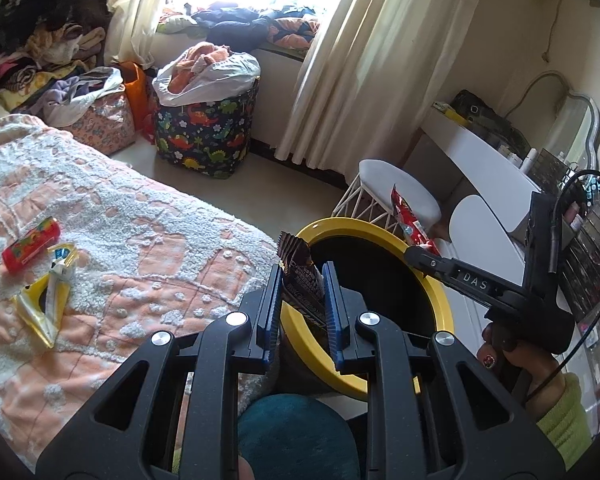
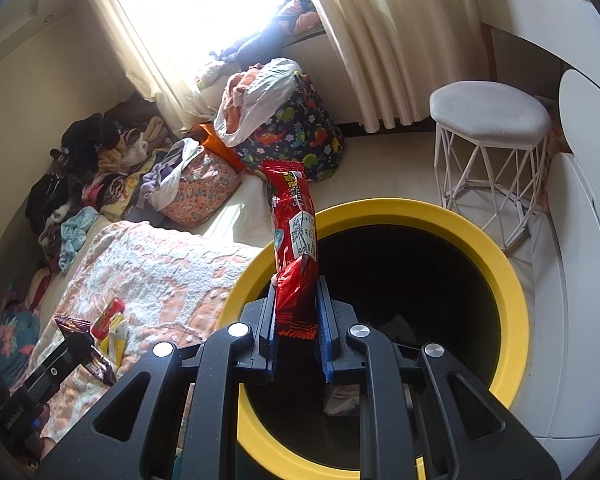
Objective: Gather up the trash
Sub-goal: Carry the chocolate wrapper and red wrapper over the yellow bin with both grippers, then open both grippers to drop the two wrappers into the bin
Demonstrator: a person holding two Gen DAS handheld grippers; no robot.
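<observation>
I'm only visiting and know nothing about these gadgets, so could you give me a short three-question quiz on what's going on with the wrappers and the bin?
1. True or false: the left gripper is empty.
2. Which wrapper does the right gripper hold? A) yellow B) red C) green
3. Name one piece of trash lying on the bed cover.

Key
1. False: it is shut on the dark brown wrapper, by the rim of the yellow-rimmed bin.
2. B: the red wrapper.
3. The red packet or the yellow wrapper.
</observation>
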